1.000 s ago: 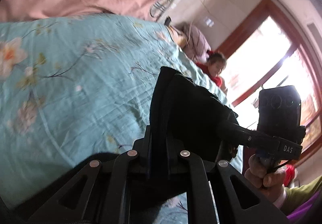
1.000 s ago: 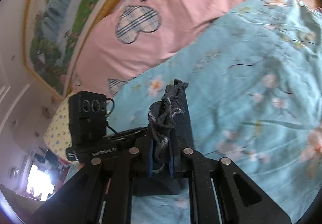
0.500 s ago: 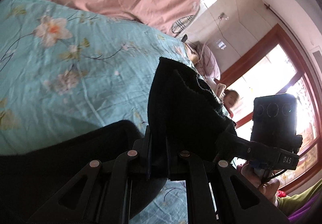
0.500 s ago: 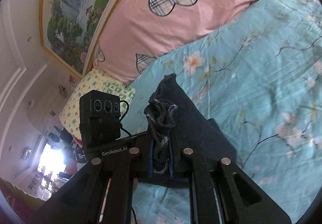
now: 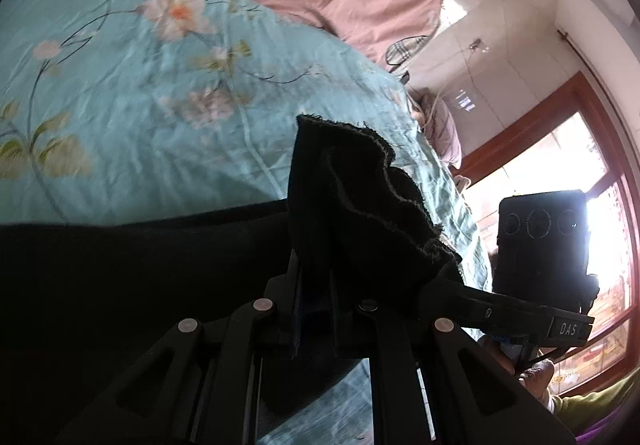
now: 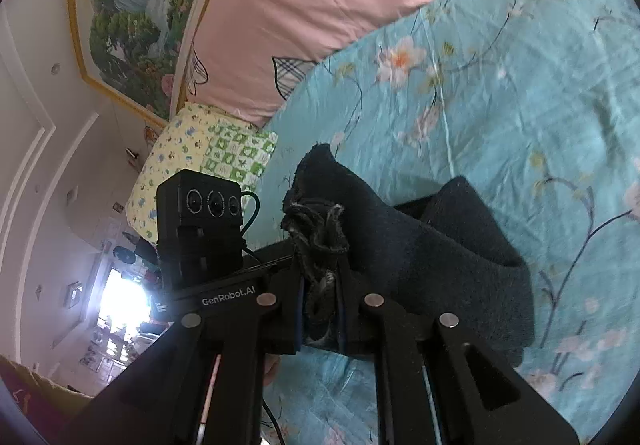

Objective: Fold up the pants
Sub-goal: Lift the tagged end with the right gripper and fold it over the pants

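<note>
Left tool (image 5: 314, 309) and right tool (image 6: 320, 309) both clamped, side by side

White letters "DAS" stand on the end of a black bar (image 5: 568, 328) under the right gripper's camera box, at the right of the left wrist view. White letters "GenRobot.AI" stand on another black bar (image 6: 228, 300) under the left gripper's camera box, at the left of the right wrist view.

Window (image 5: 600, 205) glare, slight blur, fisheye-warped edges.
</note>
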Demonstrator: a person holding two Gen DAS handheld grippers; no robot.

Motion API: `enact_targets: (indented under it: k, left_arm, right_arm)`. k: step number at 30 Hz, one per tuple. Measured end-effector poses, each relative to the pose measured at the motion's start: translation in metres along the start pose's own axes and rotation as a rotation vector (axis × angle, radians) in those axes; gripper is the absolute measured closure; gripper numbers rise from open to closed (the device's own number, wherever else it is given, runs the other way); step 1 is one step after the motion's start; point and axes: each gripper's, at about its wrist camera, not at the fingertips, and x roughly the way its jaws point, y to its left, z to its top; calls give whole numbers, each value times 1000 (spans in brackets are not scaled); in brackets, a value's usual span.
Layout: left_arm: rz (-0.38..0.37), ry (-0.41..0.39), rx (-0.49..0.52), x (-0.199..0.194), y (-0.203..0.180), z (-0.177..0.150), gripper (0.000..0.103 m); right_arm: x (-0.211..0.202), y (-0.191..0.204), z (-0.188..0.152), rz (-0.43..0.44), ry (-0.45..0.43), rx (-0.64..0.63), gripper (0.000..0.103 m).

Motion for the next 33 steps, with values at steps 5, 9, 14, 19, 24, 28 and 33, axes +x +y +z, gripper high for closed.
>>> enact_targets:
  k: [5, 9, 14, 19, 24, 28, 33]
  left_arm:
    - [13, -9, -31, -6, 12, -6, 93]
    - [42, -5, -44, -10, 20, -11, 92]
    - [108, -17, -81, -32, 35, -25, 95]
    - [156, -31, -123, -57, 48, -45, 95]
    - [184, -59, -178, -82, 55, -65, 95]
    - [205, -104, -240, -107, 60, -79, 95]
    - [238, -164, -316, -138, 70, -97, 95]
  right_arm:
    - [14, 2, -5, 3, 16, -3, 90]
    - [23, 5, -8, 8, 28, -10, 90]
    - [36, 3, -13, -21, 56, -10, 90]
    - [46, 4, -20, -44, 102, -19, 86]
    - [57, 9, -30, -59, 154, -45, 72]
    - [65, 17, -37, -79, 184, -75, 59]
    - [71, 29, -38, -41, 206, -92, 57]
